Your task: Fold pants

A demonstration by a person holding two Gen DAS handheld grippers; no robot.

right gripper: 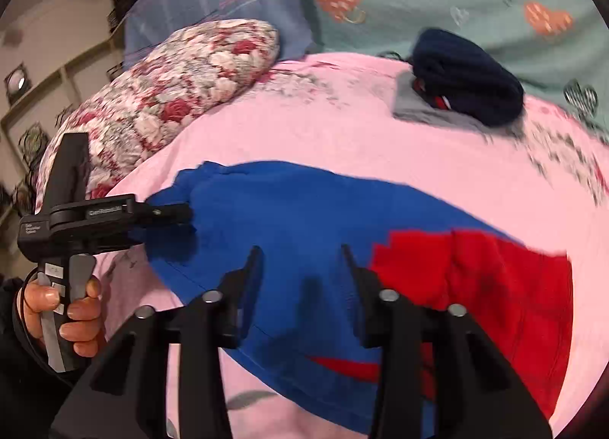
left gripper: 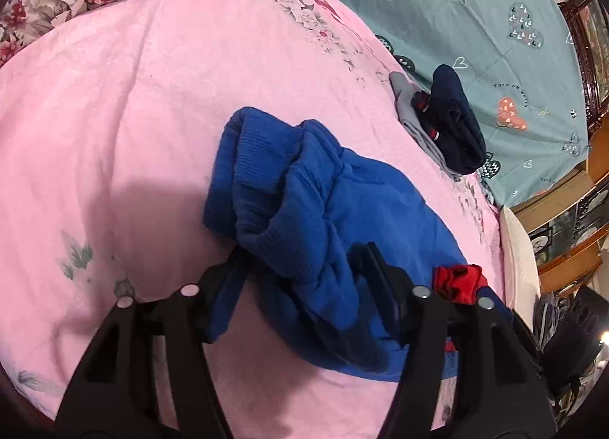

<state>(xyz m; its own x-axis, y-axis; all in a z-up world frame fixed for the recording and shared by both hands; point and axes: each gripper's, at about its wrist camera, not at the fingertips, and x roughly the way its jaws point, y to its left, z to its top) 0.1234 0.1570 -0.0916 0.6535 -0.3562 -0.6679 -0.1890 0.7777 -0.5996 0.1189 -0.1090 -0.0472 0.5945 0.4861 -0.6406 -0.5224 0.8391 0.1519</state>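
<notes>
Left wrist view: soft blue fleece pants [left gripper: 304,203] with ribbed cuffs lie bunched on a pink sheet [left gripper: 114,115], a red panel at the waist. The left gripper [left gripper: 300,286] clenches a fold of them. The right gripper [right gripper: 302,271] hovers spread above the cloth.

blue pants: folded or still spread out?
Partly folded. The blue pants have their ribbed cuffs doubled back over the body, bunched in the left claw; the rest lies flat on the pink sheet.
</notes>
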